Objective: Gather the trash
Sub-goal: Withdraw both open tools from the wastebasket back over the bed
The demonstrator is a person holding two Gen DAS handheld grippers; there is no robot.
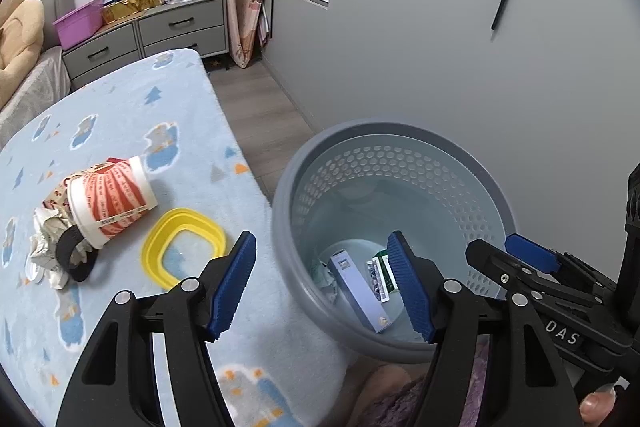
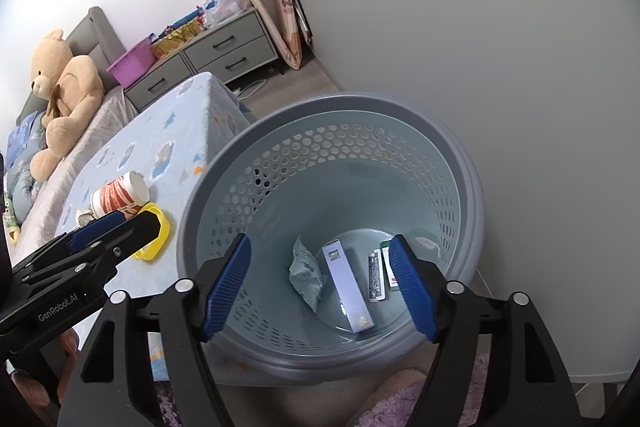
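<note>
A grey perforated trash bin (image 1: 480,195) stands on the floor beside the bed; it also shows in the right wrist view (image 2: 460,187). Inside lie a long white box (image 2: 347,287), a crumpled pale packet (image 2: 306,275) and small cards (image 2: 376,277). On the blue blanket (image 1: 120,115) lie a red-and-white paper cup (image 1: 114,201), crumpled paper with a black band (image 1: 60,251) and a yellow lid ring (image 1: 182,245). My left gripper (image 1: 324,287) is open and empty over the bed edge and bin rim. My right gripper (image 2: 320,287) is open and empty above the bin.
A grey wardrobe (image 1: 440,27) rises behind the bin. Grey drawers (image 1: 180,27) with a purple tub (image 1: 78,23) and bags stand at the back. A teddy bear (image 2: 64,91) sits on the bed. A wooden floor strip (image 1: 256,107) runs between bed and wardrobe.
</note>
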